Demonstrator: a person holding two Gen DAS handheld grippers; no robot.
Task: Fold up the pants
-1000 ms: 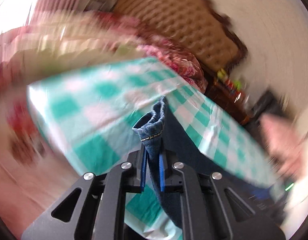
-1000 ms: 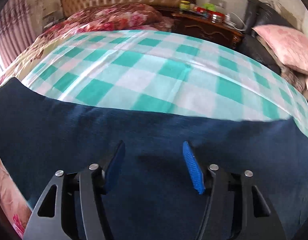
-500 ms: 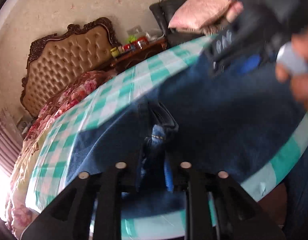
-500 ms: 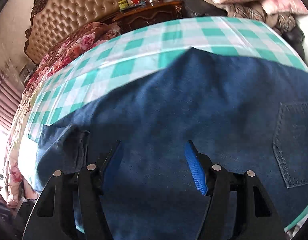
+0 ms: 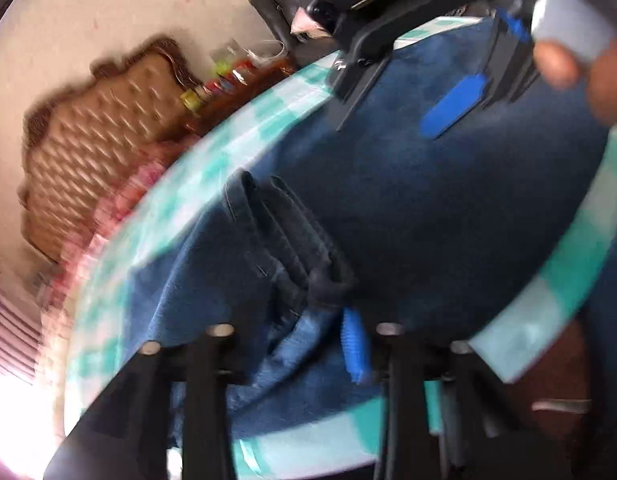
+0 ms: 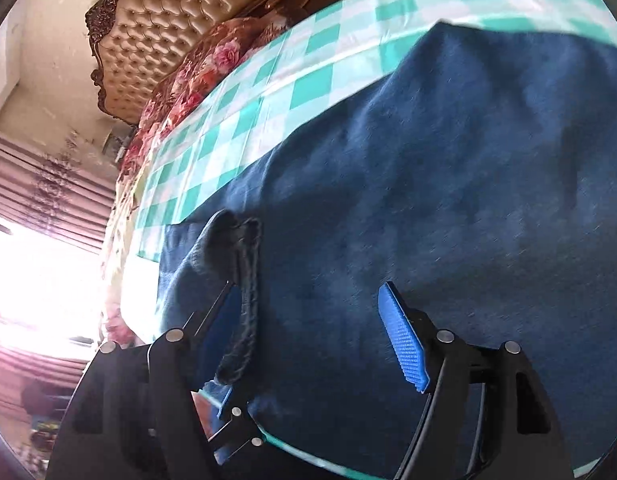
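Observation:
Dark blue denim pants (image 5: 448, 208) lie spread over a teal and white checked cloth (image 5: 236, 148) on a table. My left gripper (image 5: 304, 340) has spread apart, with the bunched pant hem (image 5: 308, 320) lying loose between its fingers near the front table edge. My right gripper (image 6: 312, 320) is open and empty, hovering just above the flat denim (image 6: 468, 180). It also shows in the left wrist view (image 5: 412, 92), above the far part of the pants. The folded hem edge (image 6: 244, 300) shows by its left finger.
A tufted tan headboard (image 6: 164, 36) and a bed with a floral cover (image 6: 188, 88) stand beyond the table. A dark wooden cabinet (image 5: 244, 92) with small bottles stands by the wall. A bright window with striped curtains (image 6: 40, 220) is on the left.
My left gripper carried the hem across over the spread pants and its fingers have opened. My right gripper stayed open and shifted over the denim toward the hem.

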